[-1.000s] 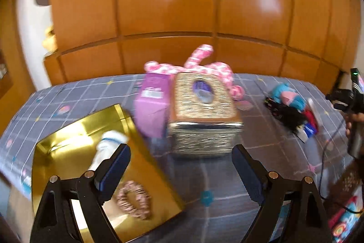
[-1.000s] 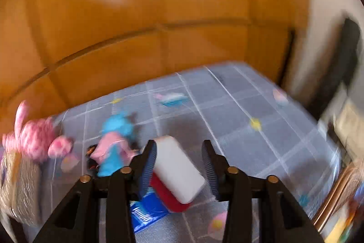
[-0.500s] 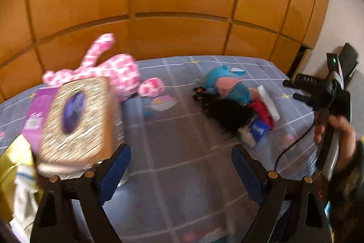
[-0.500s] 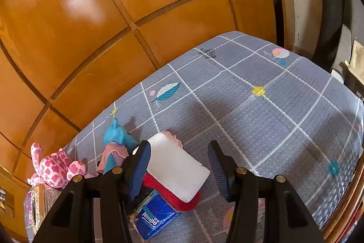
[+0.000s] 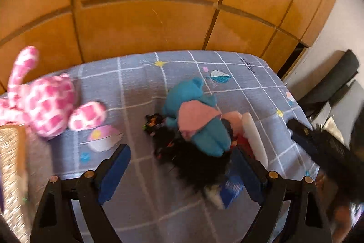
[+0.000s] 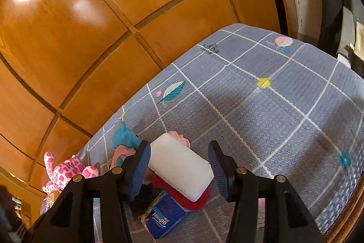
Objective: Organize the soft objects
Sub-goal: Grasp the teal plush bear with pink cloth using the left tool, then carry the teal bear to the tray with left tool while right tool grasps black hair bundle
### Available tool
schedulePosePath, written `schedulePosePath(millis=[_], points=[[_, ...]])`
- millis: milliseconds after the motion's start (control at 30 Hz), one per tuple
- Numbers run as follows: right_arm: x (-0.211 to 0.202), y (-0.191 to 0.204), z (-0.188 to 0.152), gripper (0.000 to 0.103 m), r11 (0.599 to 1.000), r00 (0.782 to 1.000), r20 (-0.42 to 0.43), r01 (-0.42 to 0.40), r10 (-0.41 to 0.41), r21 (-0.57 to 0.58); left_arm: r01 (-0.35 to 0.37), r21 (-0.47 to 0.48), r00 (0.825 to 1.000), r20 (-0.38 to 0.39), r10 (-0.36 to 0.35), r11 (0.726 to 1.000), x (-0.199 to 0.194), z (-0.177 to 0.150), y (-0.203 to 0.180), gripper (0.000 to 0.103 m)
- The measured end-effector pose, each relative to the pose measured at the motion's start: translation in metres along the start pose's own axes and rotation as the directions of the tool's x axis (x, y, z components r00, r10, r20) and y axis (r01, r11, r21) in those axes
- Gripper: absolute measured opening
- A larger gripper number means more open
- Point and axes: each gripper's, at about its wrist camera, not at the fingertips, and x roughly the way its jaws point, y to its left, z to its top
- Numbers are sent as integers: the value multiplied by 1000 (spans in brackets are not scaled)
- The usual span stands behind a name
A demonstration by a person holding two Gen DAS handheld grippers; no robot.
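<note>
Orange wood panels (image 6: 95,42) back grey checked bedspread (image 6: 284,111) holding toys

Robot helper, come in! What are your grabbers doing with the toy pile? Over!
Left gripper open, over black fuzzy toy. Right gripper open around white pad, not squeezing. Blue plush piled on top.

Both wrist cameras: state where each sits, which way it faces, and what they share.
Left wrist: on the left gripper, angled down at the mat; open blue-padded fingers frame the blue plush.
Right wrist: on the right gripper, tilted down; its fingers flank the white block, not clamped.
Shared: blue plush, white block, pink plush, wooden panels.
</note>
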Motion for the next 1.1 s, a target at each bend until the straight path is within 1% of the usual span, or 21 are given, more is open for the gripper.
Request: schedulePosePath(millis=[100, 167, 267, 333, 400, 433, 467, 500, 533, 567, 600, 633, 700, 767, 833, 867, 933, 1000, 1067, 1100], points=[[1, -1, 1, 53, 1000, 1000, -5, -20, 20, 8, 16, -33, 999, -44, -18, 999, 29, 17, -7, 91], [3, -1, 1, 53, 1000, 999, -12, -30, 30, 6, 23, -64, 998, -54, -27, 998, 47, 29, -8, 92], [5, 0, 0, 53, 999, 999, -22, -43, 43, 2, 12, -92, 995, -95, -21, 996, 76, 44, -12, 94], [6, 1, 0, 53, 998, 998, -28, -55, 55, -4, 8, -82, 992, -124, -18, 997, 92, 49, -16, 94], [7, 2, 0, 53, 998, 997, -35, -62, 62, -6, -16, -50, 989, -150, 8, 999, 109, 52, -21, 92], [7, 1, 0, 53, 998, 997, -36, -66, 66, -6, -24, -35, 988, -153, 19, 999, 116, 52, -22, 84], [7, 1, -1, 53, 998, 997, -36, -70, 70, -4, -21, -14, 986, -164, 18, 1000, 123, 51, -23, 61], [7, 0, -1, 53, 997, 997, -35, -74, 74, -2, -32, 9, 983, -180, 33, 999, 129, 50, -22, 52], [6, 0, -1, 53, 997, 997, -34, -75, 75, 1, -39, 16, 984, -176, 42, 999, 130, 49, -21, 43], [7, -1, 0, 53, 997, 997, -34, -75, 75, 3, -28, 17, 988, -151, 30, 999, 126, 47, -17, 36], [6, -1, 0, 53, 997, 997, -32, -75, 75, 5, -16, 14, 990, -137, 18, 1000, 121, 47, -14, 35], [6, -1, 0, 53, 997, 997, -29, -75, 76, 4, -5, 2, 994, -113, 5, 1000, 113, 47, -10, 34], [6, 0, -1, 53, 997, 997, -25, -73, 73, -3, 37, -33, 999, -36, -38, 999, 87, 48, 0, 34], [6, 2, -1, 53, 997, 997, -24, -72, 72, -13, 80, -38, 996, 42, -78, 996, 56, 46, 9, 35], [6, 4, -2, 53, 997, 997, -23, -67, 67, -22, 91, -27, 993, 73, -89, 995, 36, 40, 14, 35], [6, 4, -2, 53, 998, 998, -23, -66, 65, -25, 71, -14, 994, 84, -69, 997, 24, 34, 17, 36], [7, 4, -2, 53, 998, 998, -23, -58, 57, -29, 22, -9, 996, 90, -21, 1000, 14, 26, 24, 36], [7, 5, -2, 53, 998, 998, -24, -50, 50, -37, 14, -31, 996, 92, -12, 999, 3, 23, 41, 36], [7, 8, -3, 53, 998, 999, -21, -39, 38, -53, -37, -67, 993, 112, 44, 997, -12, 24, 59, 35], [7, 9, -4, 53, 998, 999, -23, -35, 34, -59, -43, -86, 991, 122, 54, 995, -17, 25, 65, 35]])
